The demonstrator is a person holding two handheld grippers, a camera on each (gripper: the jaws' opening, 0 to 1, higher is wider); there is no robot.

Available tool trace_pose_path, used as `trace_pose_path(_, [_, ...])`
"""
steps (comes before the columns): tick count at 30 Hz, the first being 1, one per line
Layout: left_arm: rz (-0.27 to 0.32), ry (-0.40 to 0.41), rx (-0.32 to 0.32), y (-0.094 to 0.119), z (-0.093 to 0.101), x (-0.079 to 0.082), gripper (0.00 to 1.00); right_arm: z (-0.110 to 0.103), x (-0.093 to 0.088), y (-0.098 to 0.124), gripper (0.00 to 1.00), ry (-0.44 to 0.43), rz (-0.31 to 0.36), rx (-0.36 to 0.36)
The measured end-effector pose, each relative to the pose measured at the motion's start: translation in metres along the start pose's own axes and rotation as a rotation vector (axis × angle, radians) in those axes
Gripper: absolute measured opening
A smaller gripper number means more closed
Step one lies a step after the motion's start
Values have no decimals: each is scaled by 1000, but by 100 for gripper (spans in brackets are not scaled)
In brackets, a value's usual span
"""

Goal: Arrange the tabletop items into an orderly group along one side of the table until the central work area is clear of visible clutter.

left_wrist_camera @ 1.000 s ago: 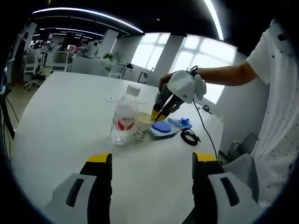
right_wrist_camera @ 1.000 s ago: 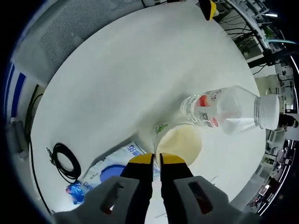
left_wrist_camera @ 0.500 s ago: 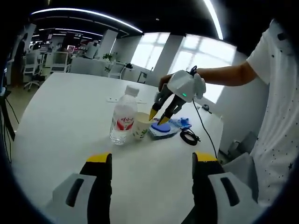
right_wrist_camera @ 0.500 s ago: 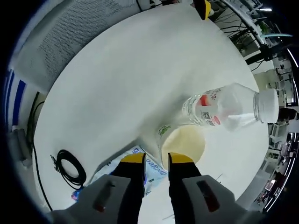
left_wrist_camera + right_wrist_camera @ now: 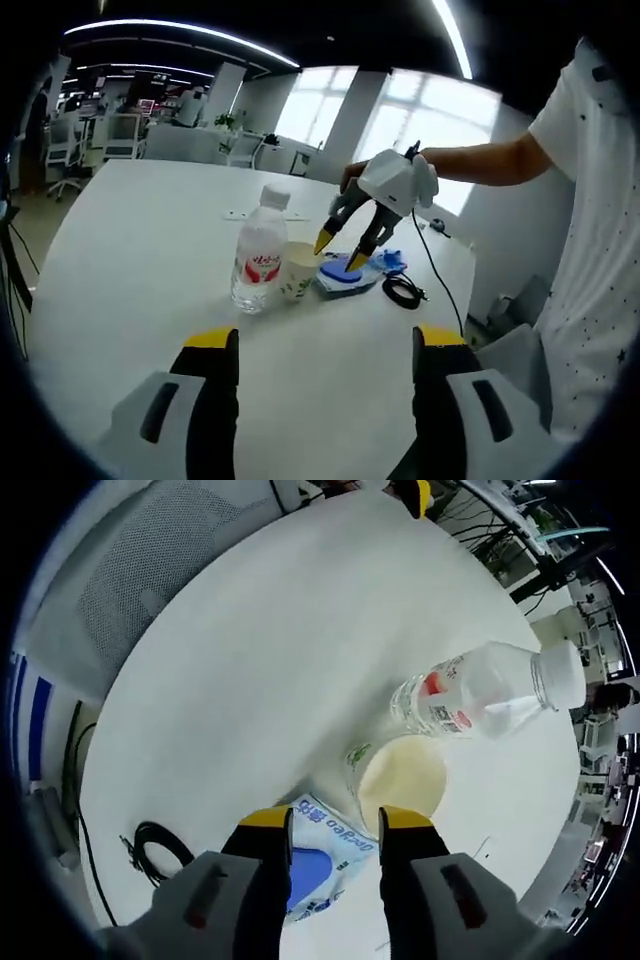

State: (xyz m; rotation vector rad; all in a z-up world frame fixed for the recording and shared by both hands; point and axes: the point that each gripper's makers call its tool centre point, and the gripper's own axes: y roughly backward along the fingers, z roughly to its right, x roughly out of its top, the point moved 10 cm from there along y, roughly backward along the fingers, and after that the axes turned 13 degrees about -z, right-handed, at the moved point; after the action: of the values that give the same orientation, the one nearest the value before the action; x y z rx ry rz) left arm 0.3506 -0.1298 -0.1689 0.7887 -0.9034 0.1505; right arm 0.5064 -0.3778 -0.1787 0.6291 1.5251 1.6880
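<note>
Right claw point(image 5: 338, 252) let go of the paper cup point(image 5: 298, 270): jaws went from shut on the rim to spread apart, and it's lifted up off the cup.

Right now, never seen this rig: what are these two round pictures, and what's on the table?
There is no robot here. A person holds a hand-held gripper in each hand, and each one carries a fisheye camera that looks out along its own two yellow-tipped jaws.

The left gripper view looks across a white table. The left hand-held gripper stands open and empty. Further off, the right hand-held gripper hangs over the items, jaws apart.

The right gripper view looks down from that second tool. It is open and holds nothing.

On the table, close together: a clear water bottle with a red label, a paper cup, a blue-and-white packet, and a coiled black cable.
</note>
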Motion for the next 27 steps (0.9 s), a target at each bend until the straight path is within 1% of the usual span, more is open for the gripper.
trace_pose_path(8, [-9,-22,-7,-3,4,6,72,-12,-2,7,41,-100,53,-1])
trace_pose_path(13, [-18,-36,-9,-3,7,10,73,-20,-5,14,47,-207,102,-3])
trace_pose_path(18, [-26,-53,-11,-5,9,15,74,-27,-10,19,50,-288,131,-19])
trace_pose_path(21, [-32,-65,-14,-6,11,18,74,-34,-15,21,51,-362,156,-27])
trace_pose_path(27, [-47,-91,-17,-9,13,24,75,-49,-27,26,54,-485,186,-51])
